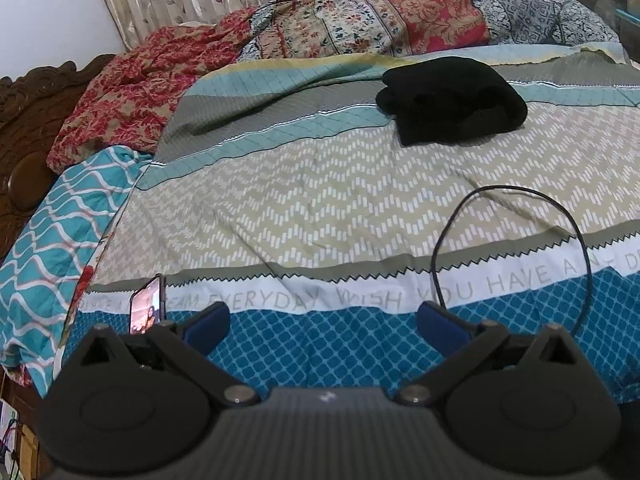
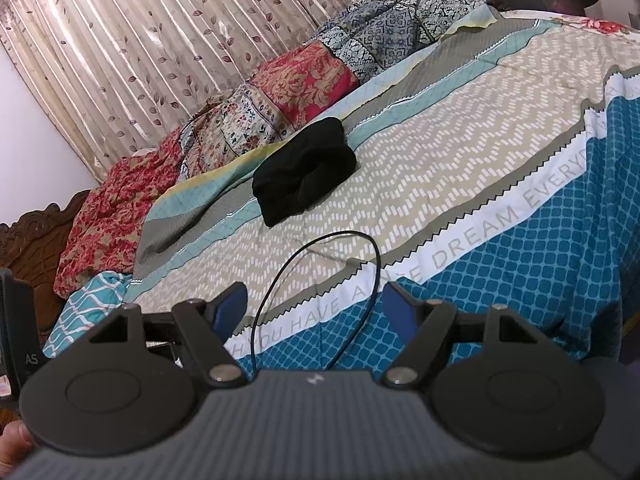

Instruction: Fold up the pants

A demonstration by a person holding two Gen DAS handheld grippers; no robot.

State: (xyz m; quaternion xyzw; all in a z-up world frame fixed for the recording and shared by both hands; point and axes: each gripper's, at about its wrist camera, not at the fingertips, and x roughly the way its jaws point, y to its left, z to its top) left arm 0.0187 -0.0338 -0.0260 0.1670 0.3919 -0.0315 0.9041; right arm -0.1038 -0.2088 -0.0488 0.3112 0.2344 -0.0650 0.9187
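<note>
Black pants (image 1: 452, 98) lie folded in a compact bundle on the far part of the bed, on the patterned bedsheet (image 1: 320, 200). They also show in the right wrist view (image 2: 306, 170), at centre. My left gripper (image 1: 323, 328) is open and empty, low over the near blue edge of the sheet, far from the pants. My right gripper (image 2: 315, 312) is open and empty too, over the near edge, with the pants well ahead of it.
A black cable (image 1: 516, 240) loops on the sheet near the front edge; it also shows in the right wrist view (image 2: 320, 276). A lit phone (image 1: 147, 309) stands at the near left. Crumpled quilts (image 1: 360, 20) pile along the far side. A carved wooden headboard (image 1: 24, 128) is at left.
</note>
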